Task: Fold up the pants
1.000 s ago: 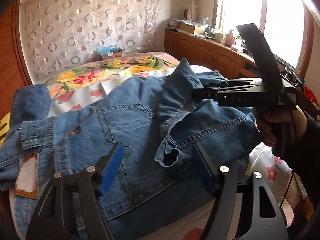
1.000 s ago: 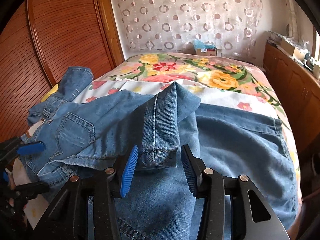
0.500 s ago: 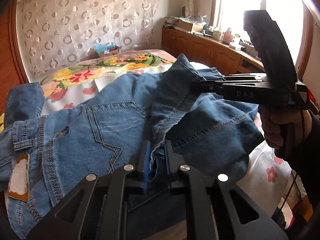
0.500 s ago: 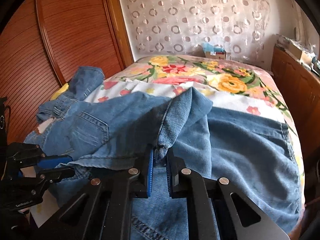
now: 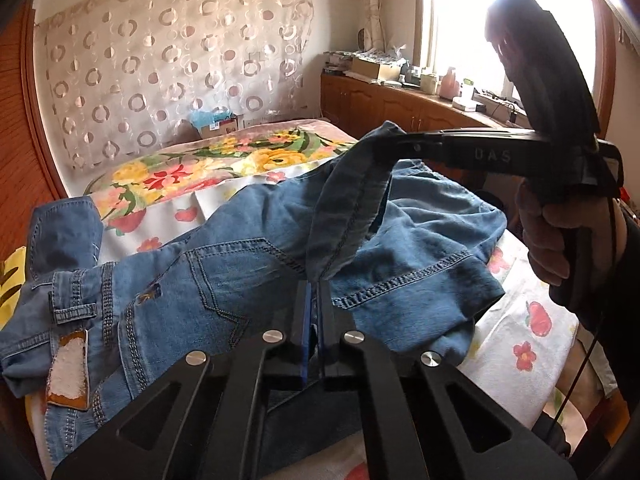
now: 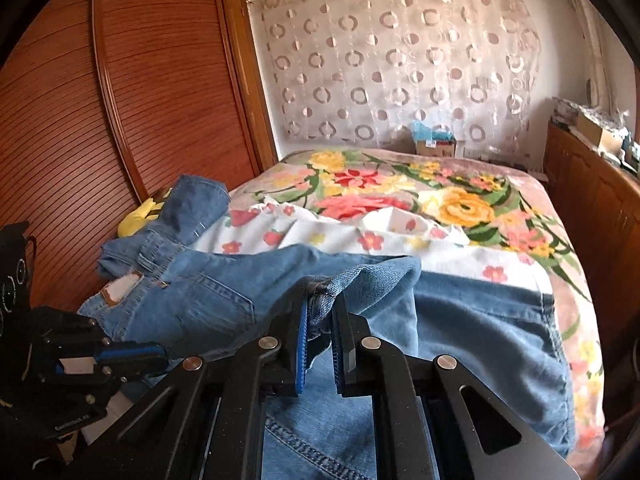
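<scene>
Blue denim pants [image 5: 248,280] lie rumpled across the near end of the bed [image 6: 460,200], waistband w/ leather patch [image 5: 66,372] at the left in the left wrist view, one leg spread flat toward the right side of the bed in the right wrist view. A hem edge of the pants is raised off the rest, stretched as a short ridge btwn the two grippers.

Left gripper [image 5: 314,292]: jaws closed all the way, clamped on a thin fold of the pants at the lower end of that ridge; they've just been closing, cloth btwn the blue pads. Points down at a slant over the seat of the pants.

Right gripper [image 6: 320,312]: jaws nearly together, clamped on a bunched hem of the pants, fabric visibly pinched btwn the pads. In the left wrist view it comes in from the right, held about level, tip at the top of the raised hem; a hand [image 5: 556,236] wraps its grip below, dark sleeve behind.

Around: floral bedspread, white flowered sheet [image 6: 360,240] under the pants, wood slatted wardrobe [image 6: 120,100] on the left, circle-pattern curtain [image 6: 400,60] on the far wall, wood cabinets [image 5: 384,104] under the bright window.
</scene>
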